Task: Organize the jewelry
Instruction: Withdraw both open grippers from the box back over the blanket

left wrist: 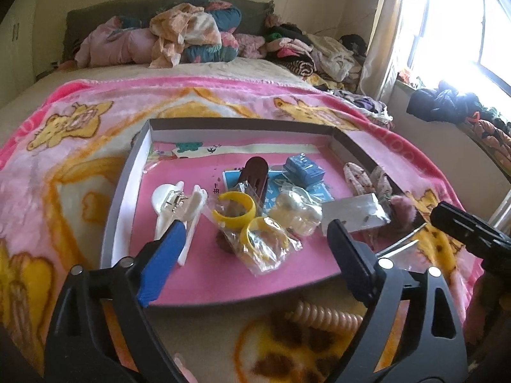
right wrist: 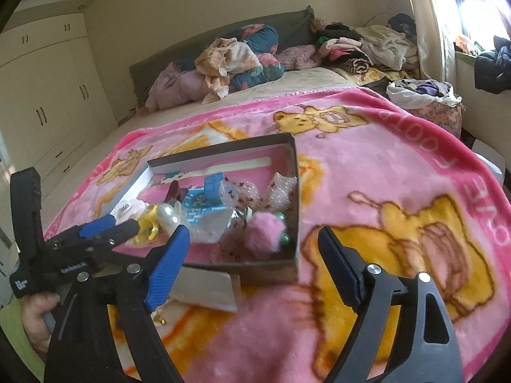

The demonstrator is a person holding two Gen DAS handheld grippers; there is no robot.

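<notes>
Bangles point(left wrist: 234, 212) in crinkly bags sit mid-tray point(left wrist: 127, 172) on the bed | light, stiff, wrap slippery, I'd pinch the rim | left gripper point(left wrist: 255, 239) fingers apart, empty | right gripper point(right wrist: 255, 249) fingers apart, empty

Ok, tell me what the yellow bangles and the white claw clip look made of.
Yellow bangles: likely plastic, opaque glossy bands, each in a crinkly clear bag. White claw clip: probably smooth hard plastic, with a metal spring glinting at its hinge.
</notes>
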